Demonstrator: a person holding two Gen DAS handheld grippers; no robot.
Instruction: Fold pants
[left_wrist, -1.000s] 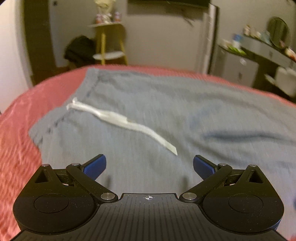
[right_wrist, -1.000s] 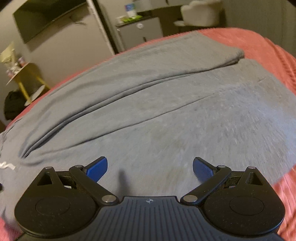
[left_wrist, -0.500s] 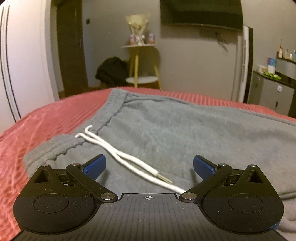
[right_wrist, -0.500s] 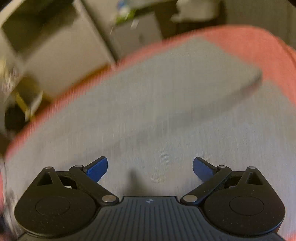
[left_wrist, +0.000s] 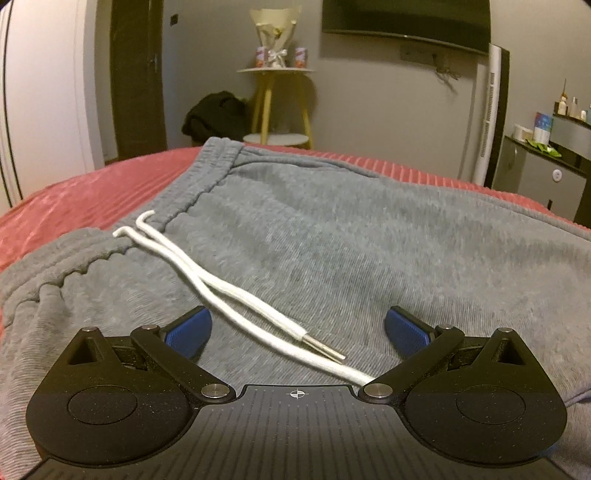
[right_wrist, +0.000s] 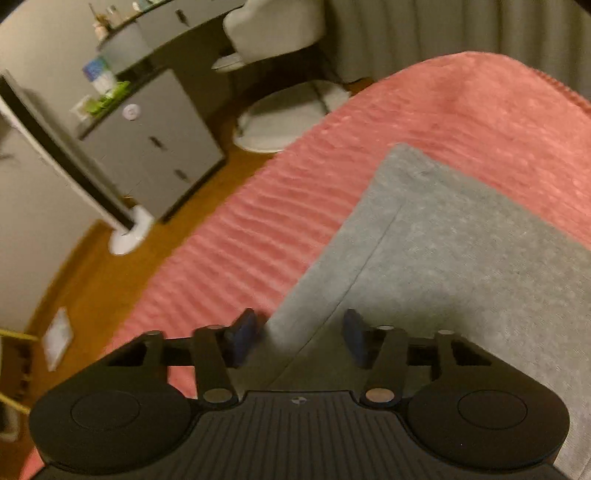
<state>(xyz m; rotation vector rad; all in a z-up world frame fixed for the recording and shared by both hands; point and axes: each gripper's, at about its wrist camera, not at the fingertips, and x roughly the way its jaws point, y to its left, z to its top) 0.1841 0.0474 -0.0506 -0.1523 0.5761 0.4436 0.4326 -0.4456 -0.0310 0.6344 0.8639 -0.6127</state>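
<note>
Since the earlier frames, our right gripper (right_wrist: 300, 338) has swung away from the broad middle of the grey pants (left_wrist: 351, 251) to their far hem end, and our left gripper (left_wrist: 298, 328) has dropped closer to the waistband (left_wrist: 199, 177). We see the pants lying flat on the red ribbed bedspread (right_wrist: 258, 221). Our left fingers (left_wrist: 190, 329) are spread wide and grasp nothing; the two white drawstring ends (left_wrist: 236, 295) trail across the cloth between them, one metal tip just ahead of the gripper body. Our right fingers (right_wrist: 242, 338) have just been closing and now stand partway in, straddling the side edge of the pant leg (right_wrist: 461, 258) near its hem corner. Cloth lies between them, but a gap shows on either side and the pads do not press it yet. Beyond the bed we see a grey cabinet (right_wrist: 155, 144) and a yellow-legged side table (left_wrist: 275, 96).
</note>
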